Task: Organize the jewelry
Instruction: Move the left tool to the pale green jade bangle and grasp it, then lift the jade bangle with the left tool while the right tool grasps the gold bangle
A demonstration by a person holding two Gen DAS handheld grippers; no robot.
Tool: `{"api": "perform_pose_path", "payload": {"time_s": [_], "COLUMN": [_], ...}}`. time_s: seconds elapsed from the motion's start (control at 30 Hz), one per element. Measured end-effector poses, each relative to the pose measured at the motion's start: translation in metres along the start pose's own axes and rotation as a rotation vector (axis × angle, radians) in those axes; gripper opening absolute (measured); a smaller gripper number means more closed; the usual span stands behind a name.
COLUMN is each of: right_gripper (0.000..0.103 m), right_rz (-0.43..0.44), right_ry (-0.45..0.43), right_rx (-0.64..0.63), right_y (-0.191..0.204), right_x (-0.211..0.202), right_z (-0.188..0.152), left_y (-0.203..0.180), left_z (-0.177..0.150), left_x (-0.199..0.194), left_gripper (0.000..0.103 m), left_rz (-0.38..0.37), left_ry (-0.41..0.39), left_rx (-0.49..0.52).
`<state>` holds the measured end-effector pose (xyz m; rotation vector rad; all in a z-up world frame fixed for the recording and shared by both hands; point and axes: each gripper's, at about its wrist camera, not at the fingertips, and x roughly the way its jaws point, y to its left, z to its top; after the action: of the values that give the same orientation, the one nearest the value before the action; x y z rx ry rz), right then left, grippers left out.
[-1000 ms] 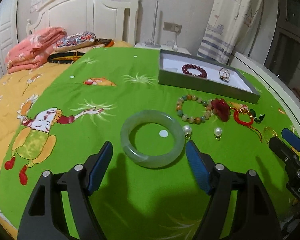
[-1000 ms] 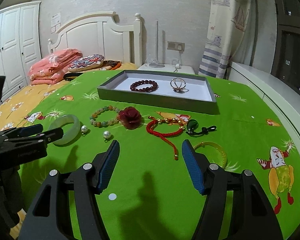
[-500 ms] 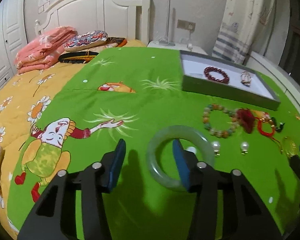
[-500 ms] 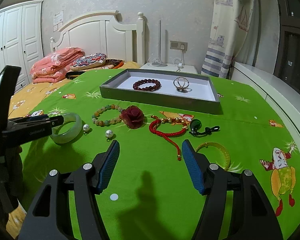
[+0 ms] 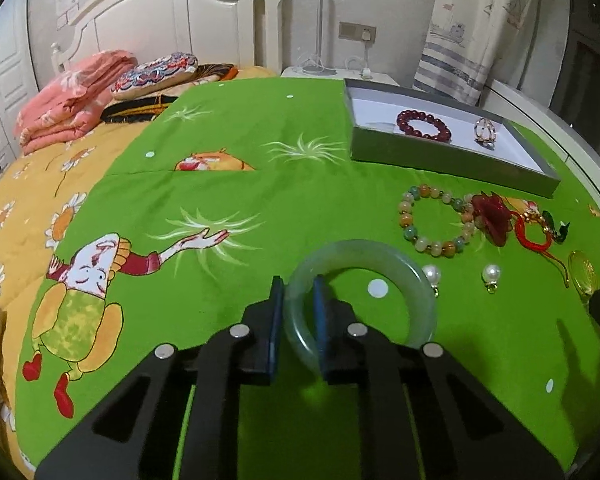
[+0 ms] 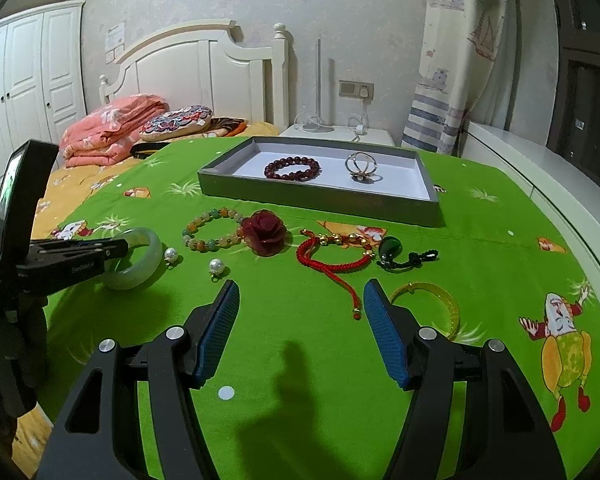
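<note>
My left gripper (image 5: pixel 295 308) pinches the jade bangle's (image 5: pixel 416 280) rim; my right gripper (image 6: pixel 300 328) hangs wide over the bed (image 6: pixel 480 216).

The jade bangle (image 5: pixel 384 260), low in the middle of the left wrist view, looks like smooth, translucent pale-green stone with a soft gloss. The left gripper (image 5: pixel 295 312) pinching it is matt black plastic with ribbed blue pads and bright metal screw heads; the right gripper (image 6: pixel 297 320), at the bottom of its own view, is built the same. The green bedspread (image 6: pixel 300 360) is printed matt cloth. The grey tray (image 6: pixel 312 202) in the upper middle seems matt cardboard with a white lining. In it the dark red bead bracelet (image 6: pixel 292 169) shines glossy, and the ring (image 6: pixel 362 166) is polished metal. Two pearl earrings (image 6: pixel 215 267) gleam smooth, and the red cord bracelet (image 6: pixel 332 258) is braided thread.
</note>
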<state>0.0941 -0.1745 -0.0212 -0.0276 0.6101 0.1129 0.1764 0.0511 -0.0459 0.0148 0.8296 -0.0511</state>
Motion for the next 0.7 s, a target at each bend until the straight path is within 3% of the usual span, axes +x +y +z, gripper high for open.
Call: {"api": "perform_pose_path", "payload": {"time_s": [0.13, 0.43, 0.7], "right_gripper": [0.061, 0.061, 0.060], "right_rz": [0.005, -0.082, -0.139], "right_ry": [0.014, 0.017, 0.113], "right_rx": [0.034, 0.117, 0.152], "right_y": [-0.009, -0.048, -0.083], "right_x": [0.002, -0.001, 0.010], "right_z": [0.000, -0.002, -0.005], "left_y": [-0.011, -0.033, -0.047], "left_z": [-0.002, -0.005, -0.007], "left_x": [-0.010, -0.014, -0.016], "left_gripper": [0.013, 0.013, 0.013], "left_rz": [0.019, -0.073, -0.111], "left_ry": [-0.050, -0.064, -0.079], "left_rx": [0.032, 0.048, 0.062]}}
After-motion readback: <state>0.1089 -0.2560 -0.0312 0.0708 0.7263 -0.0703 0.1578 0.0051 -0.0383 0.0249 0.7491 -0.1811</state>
